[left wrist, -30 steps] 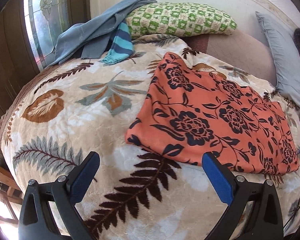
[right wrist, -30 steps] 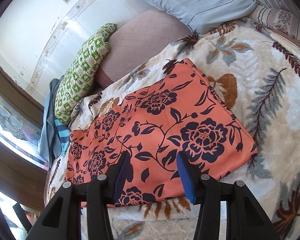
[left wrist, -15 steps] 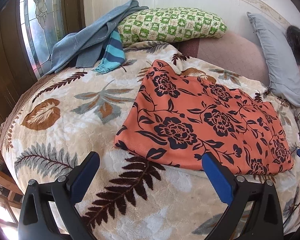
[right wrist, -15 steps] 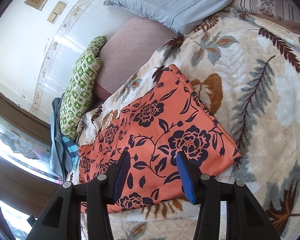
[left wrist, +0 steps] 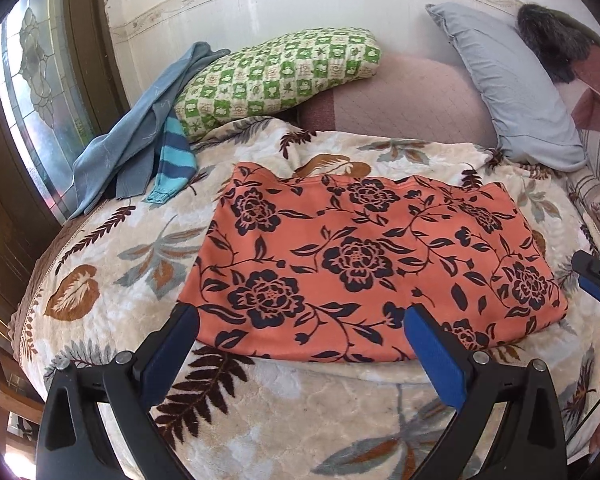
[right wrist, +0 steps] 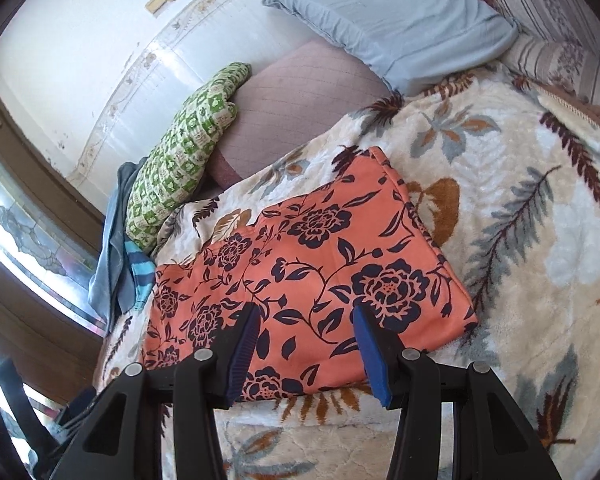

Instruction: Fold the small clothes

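An orange cloth with dark flower print (left wrist: pixel 364 256) (right wrist: pixel 312 272) lies folded flat on the leaf-patterned blanket (left wrist: pixel 112 280) (right wrist: pixel 540 248). My left gripper (left wrist: pixel 300 328) hovers open above the cloth's near edge, with nothing between its blue pads. My right gripper (right wrist: pixel 306 328) also stands open above the cloth's near side and holds nothing. A tip of the right gripper (left wrist: pixel 596 276) shows at the right edge of the left wrist view.
A grey-blue garment with a striped teal sleeve (left wrist: pixel 152 136) (right wrist: pixel 116 264) lies at the bed's far left by the window. A green checked pillow (left wrist: pixel 276 76) (right wrist: pixel 180 156), a pink cushion (left wrist: pixel 412 100) and a pale blue pillow (left wrist: pixel 504 84) (right wrist: pixel 384 24) line the wall.
Both grippers have drawn back and up from the cloth, the left one more, and it has rolled a little. The cloth has not moved.
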Available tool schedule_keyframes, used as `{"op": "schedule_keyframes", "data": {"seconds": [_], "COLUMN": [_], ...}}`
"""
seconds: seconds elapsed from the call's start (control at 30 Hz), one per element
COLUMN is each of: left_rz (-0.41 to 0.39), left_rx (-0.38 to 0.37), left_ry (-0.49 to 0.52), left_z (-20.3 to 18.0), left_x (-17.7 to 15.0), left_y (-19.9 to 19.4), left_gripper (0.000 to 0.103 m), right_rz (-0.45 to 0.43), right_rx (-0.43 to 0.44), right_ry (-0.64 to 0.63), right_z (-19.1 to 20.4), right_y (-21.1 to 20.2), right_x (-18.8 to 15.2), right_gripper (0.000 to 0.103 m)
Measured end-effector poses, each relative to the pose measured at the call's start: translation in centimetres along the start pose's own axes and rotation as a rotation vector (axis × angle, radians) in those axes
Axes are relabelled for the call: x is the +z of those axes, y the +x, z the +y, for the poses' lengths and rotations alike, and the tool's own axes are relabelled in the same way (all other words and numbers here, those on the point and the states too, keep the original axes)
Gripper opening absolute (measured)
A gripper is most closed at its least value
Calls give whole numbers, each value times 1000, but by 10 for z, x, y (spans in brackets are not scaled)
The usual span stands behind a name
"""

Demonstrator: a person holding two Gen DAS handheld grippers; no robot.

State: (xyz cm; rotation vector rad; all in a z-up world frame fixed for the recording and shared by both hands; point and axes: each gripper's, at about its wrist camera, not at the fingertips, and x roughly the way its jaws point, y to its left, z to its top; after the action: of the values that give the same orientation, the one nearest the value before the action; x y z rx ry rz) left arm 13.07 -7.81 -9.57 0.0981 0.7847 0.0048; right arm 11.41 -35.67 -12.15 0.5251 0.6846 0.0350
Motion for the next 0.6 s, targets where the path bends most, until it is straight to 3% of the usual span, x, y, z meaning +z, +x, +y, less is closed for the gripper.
{"op": "schedule_keyframes", "data": {"seconds": [0.13, 0.27, 0.6], "left_rz": [-22, -55, -95], "left_rx": [-30, -42, 70], "left_ry": [58, 87, 17], "left_z": [-26, -28, 41], "left_x": [1, 0, -14], "left_y": [-13, -28, -48], "left_gripper": [102, 102, 102], "right_rz": [-61, -63, -23], "right_rx": [-22, -10, 66], "right_ry": [-51, 16, 58], "right_z": [-2, -14, 8], "right_y": [-18, -21, -2], "right_x": [2, 5, -8], "right_gripper": [52, 52, 52]}}
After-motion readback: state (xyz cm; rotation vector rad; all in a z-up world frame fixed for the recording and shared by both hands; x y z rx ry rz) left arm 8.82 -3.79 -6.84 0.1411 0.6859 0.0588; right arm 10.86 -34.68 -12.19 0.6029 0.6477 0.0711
